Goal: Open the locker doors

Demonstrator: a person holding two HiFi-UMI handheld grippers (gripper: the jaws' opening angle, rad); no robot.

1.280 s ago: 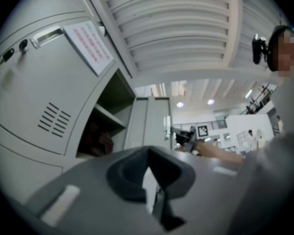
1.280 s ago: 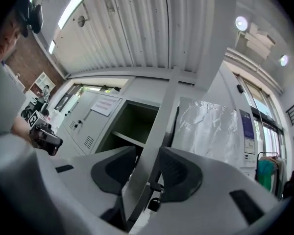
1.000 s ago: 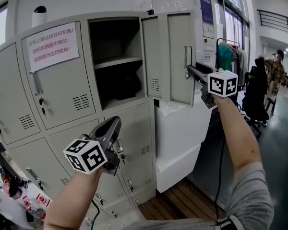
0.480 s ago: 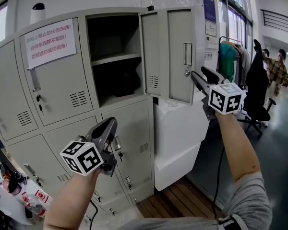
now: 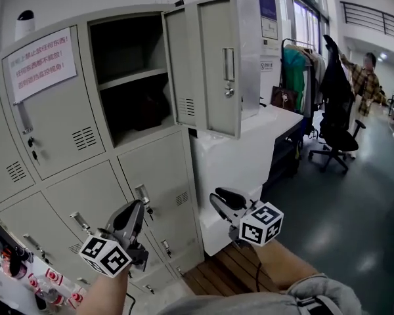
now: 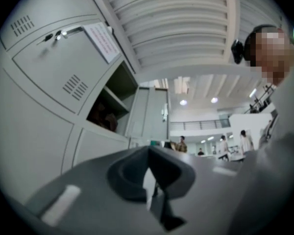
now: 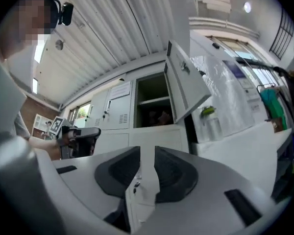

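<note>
Notice (image 5: 38, 64) print: too small for you to read. Dark lump (image 5: 148, 110) inside open locker (image 5: 125, 44): indistinct.

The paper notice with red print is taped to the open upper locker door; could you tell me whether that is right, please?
Not quite. The paper notice with red print is taped to the closed upper door, just left of the open locker door; the head view shows it.

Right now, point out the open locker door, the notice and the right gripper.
open locker door (image 5: 202, 67), head view, panel's middle
notice (image 5: 41, 64), head view, sheet's centre
right gripper (image 5: 217, 199), head view, between its jaws
</note>
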